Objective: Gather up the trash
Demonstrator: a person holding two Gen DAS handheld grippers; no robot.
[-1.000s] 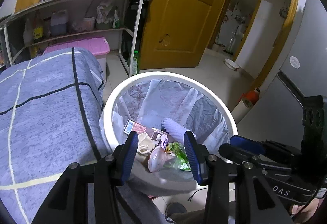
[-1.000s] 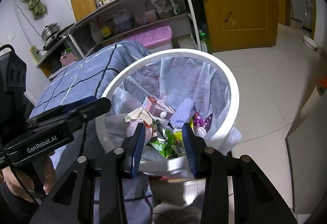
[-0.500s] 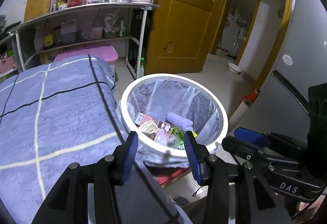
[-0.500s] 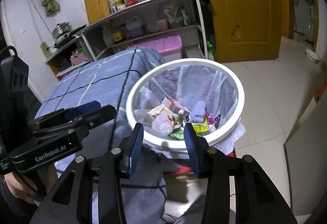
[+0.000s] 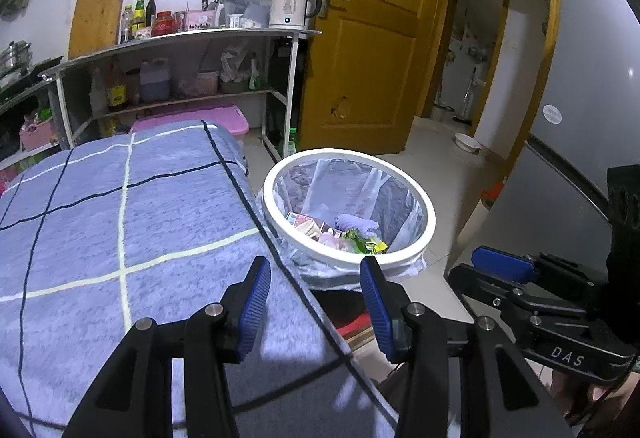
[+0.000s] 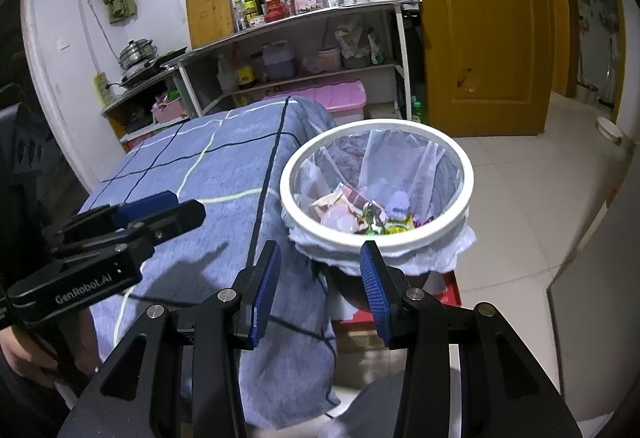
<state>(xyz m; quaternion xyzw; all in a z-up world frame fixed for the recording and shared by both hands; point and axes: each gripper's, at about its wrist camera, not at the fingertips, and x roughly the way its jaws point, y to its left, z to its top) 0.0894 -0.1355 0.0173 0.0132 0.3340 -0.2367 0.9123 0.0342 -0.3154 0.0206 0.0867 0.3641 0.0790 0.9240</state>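
Your left hand-held gripper (image 5: 315, 304) hangs with its jaws spread and nothing between them, above the edge of the counter (image 5: 120, 222) under its blue checked cloth. Your right hand-held gripper (image 6: 320, 292) is likewise spread and holds nothing. The bin (image 6: 448, 226), white-rimmed and lined with a clear bag, stands just beside the counter's edge, with the trash (image 6: 362, 212) lying in its bottom
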